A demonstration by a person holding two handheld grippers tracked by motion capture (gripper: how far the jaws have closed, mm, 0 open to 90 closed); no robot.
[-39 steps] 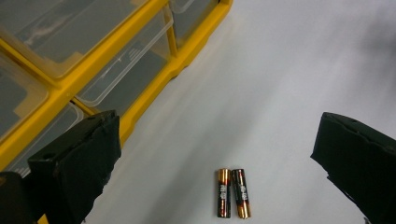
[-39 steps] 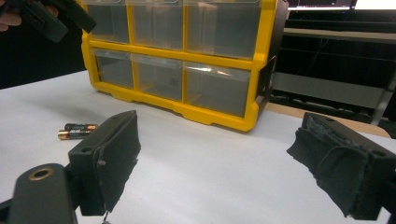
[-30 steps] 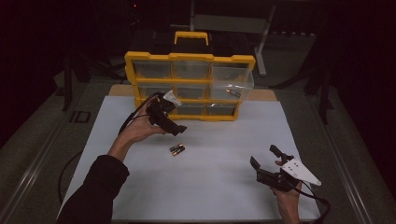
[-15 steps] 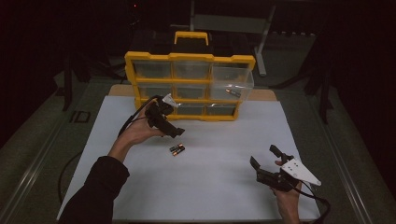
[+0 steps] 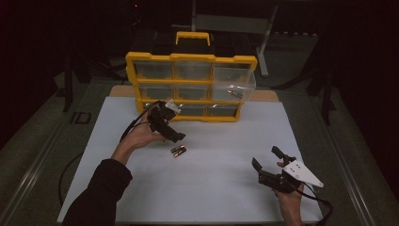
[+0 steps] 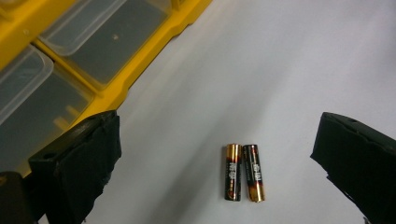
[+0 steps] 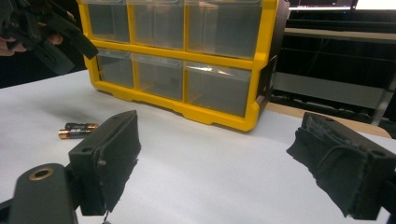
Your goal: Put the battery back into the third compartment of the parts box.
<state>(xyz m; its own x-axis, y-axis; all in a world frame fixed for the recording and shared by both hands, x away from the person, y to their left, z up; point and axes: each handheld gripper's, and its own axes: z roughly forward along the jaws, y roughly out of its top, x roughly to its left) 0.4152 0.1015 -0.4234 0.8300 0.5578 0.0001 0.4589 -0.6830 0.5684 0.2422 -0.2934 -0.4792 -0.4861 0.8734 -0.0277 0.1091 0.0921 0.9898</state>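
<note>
High view looks down; both gripper views share batteries (image 6: 243,172).

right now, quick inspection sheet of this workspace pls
surface: white table top, mostly bare
job's things: two AA batteries lying side by side, touching; yellow drawer organizer standing at the far edge, one right-hand drawer pulled out with a small item inside
clutter: nothing seen
grippers: left hand-held gripper open, poised above the batteries; right hand-held gripper open, empty, near the front right
cables: black cable trailing from the left hand-held gripper
surroundings: dark, metal stand behind
</note>
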